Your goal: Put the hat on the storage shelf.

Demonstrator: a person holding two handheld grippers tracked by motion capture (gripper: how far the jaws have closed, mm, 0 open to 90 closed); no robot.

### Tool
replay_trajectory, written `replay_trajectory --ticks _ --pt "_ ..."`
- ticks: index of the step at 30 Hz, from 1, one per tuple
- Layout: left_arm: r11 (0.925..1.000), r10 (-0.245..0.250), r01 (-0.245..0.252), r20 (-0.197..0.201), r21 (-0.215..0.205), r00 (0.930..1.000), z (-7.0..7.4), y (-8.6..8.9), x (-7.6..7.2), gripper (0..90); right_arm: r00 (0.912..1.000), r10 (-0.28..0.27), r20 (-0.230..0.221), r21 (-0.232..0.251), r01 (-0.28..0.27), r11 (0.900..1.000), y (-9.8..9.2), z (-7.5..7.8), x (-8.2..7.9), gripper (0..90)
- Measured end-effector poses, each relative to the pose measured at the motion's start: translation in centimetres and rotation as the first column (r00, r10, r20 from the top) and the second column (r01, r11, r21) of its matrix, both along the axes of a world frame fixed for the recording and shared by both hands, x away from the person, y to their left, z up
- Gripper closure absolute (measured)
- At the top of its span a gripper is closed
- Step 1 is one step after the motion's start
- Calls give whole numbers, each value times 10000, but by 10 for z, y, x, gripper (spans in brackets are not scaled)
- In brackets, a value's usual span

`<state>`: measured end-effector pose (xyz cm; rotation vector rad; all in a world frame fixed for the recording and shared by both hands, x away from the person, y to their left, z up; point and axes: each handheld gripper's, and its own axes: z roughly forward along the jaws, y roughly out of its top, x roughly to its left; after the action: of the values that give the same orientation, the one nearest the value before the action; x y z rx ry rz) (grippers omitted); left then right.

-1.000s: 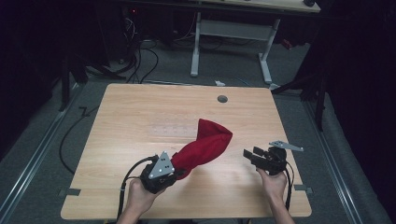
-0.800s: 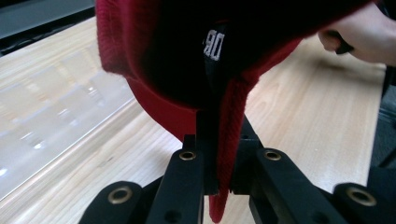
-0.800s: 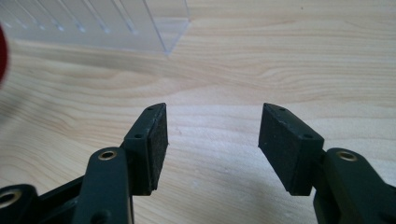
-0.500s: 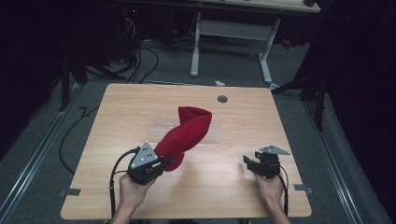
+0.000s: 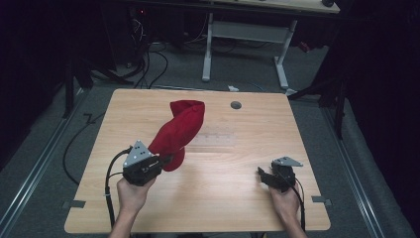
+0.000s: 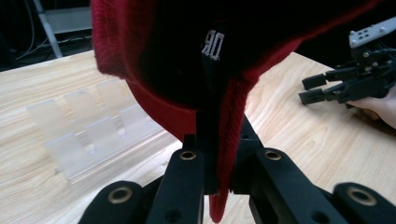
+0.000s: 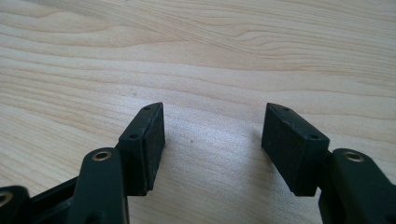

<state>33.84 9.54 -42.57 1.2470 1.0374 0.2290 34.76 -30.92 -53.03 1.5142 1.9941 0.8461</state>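
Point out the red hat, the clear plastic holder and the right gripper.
red hat [image 5: 181, 126]: high view, middle of fabric.
clear plastic holder [image 6: 88, 133]: left gripper view, central ridges.
right gripper [image 7: 212, 144]: right gripper view, between its fingertips.

table [image 5: 218, 188] brightly lit | surroundings dark | close views soft

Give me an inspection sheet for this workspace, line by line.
Surface: light wooden table, a round grommet near its far edge.
Job's things: red knit hat, lifted; clear plastic holder lying on the table.
Clutter: nothing seen.
Grippers: left tongs shut on the hat's brim; right tongs open over bare wood.
Cables: one trailing from each gripper; more on the floor beyond.
Surroundings: dark room, white desk frame behind.
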Motion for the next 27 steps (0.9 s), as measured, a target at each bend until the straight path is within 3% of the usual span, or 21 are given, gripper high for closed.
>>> replay_trajectory --ticks 13,27 --pt "9967 614 -613 0 -540 9981 8 16 17 853 10000 -17 20 -15 17 10000 0 0 0 396" --pt "9904 1250 -1246 29 -607 9922 14 26 38 853 10000 14 9 -10 -14 10000 0 0 0 390"
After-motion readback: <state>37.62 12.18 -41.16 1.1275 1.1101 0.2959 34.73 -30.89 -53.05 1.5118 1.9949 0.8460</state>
